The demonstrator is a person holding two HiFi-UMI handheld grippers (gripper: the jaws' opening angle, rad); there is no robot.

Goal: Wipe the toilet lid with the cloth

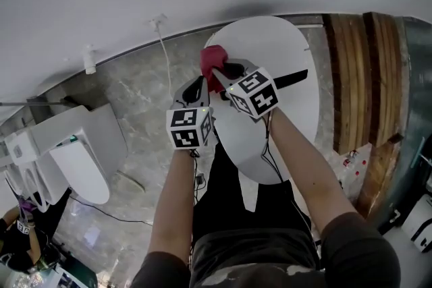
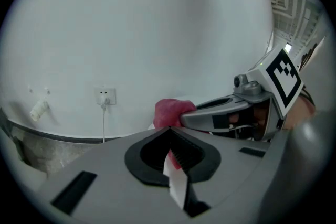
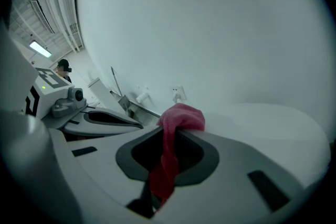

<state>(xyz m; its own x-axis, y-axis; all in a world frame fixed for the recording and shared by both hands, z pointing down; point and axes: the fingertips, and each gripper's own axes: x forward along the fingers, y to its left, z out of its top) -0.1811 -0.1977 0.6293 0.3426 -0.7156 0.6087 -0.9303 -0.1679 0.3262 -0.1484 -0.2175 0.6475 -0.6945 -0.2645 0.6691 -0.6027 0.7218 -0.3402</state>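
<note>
Right claw (image 3: 173, 131) pinches red cloth (image 3: 182, 115) over toilet lid (image 3: 273, 128) — left claw (image 2: 169, 131) closed alongside, wall socket (image 2: 106, 96) behind

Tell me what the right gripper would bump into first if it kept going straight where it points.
Probably the white toilet lid. The right gripper points forward and down with its jaws shut on the red cloth, so the bunched cloth would likely touch the lid first. Their gap is unclear.

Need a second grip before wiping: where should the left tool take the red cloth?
Grip the bunched red cloth at the wad poking beyond the right tool's tips, coming from the left tool's own side. The rest runs back pinched between the right jaws, and the white oval toilet lid lies beneath. Open the shut left tool first.
</note>
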